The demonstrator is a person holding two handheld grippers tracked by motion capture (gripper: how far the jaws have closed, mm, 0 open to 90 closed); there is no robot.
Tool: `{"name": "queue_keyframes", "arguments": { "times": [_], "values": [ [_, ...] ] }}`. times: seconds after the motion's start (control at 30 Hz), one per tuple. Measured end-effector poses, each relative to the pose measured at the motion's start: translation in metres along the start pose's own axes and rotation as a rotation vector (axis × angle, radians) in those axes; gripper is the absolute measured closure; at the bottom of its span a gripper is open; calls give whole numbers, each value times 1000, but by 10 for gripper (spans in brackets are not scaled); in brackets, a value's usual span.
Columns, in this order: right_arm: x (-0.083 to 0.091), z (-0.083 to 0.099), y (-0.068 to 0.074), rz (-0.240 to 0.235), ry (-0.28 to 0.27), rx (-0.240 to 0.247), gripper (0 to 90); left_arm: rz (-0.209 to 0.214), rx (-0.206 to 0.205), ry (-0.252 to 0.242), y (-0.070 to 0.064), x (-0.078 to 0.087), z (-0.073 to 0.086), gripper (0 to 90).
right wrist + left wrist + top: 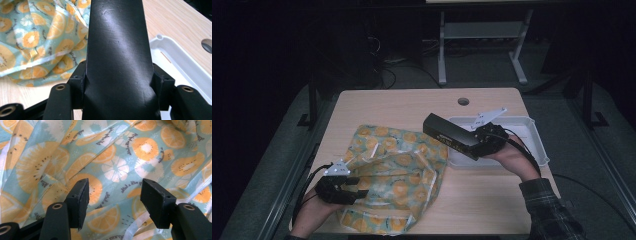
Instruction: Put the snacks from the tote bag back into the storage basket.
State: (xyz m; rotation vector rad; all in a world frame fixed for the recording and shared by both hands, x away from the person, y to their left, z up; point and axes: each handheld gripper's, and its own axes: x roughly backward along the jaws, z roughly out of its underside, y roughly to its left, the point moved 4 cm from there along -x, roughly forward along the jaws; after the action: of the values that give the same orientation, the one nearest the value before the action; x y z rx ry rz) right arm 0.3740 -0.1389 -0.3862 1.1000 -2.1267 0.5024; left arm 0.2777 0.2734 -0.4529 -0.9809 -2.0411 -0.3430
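There was one fruit-printed bag, one long black box, one white tray, one wooden table and two grippers.

Glossy printed bag, matt scuffed black box, wood-grain table.

- Left hand-held gripper: matte black, blocky jaws with small screw holes and brass-ringed bolts, a grey three-cornered plate on top, black cable trailing.
- Right hand-held gripper: same black build, pale plate, looping black cable.
- Right sleeve: dark plaid.
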Motion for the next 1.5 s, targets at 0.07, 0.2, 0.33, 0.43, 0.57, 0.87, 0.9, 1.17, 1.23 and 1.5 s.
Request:
{"name": "queue_keyframes", "arguments": {
  "times": [0.07,0.2,0.33,0.43,0.57,0.87,0.9,1.17,1.23,1.5],
  "values": [
    [1,4,-2,6,2,-6,423,1,-1,2,0,-1,1,389],
    [3,12,-6,12,8,-22,423,1,-7,1,0,-1,0,389],
    [7,21,-11,22,14,-34,423,4,-8,-2,-1,-1,0,384],
    [9,30,-15,33,21,-45,423,3,-12,-4,-2,-1,0,382],
    [14,41,-22,46,22,-63,423,4,-12,-6,-2,-1,0,382],
    [17,57,-41,87,25,-91,422,8,-25,-9,-4,-2,0,380],
    [17,59,-43,91,32,-102,422,8,-27,-12,-3,-2,0,380],
    [19,72,-57,113,28,-118,422,5,-30,-10,-3,-2,-1,381],
    [19,75,-60,115,26,-118,422,5,-30,-10,-4,-2,-1,380],
    [14,86,-69,129,34,-131,421,3,-30,-10,-3,-2,-1,381]
  ]
}}
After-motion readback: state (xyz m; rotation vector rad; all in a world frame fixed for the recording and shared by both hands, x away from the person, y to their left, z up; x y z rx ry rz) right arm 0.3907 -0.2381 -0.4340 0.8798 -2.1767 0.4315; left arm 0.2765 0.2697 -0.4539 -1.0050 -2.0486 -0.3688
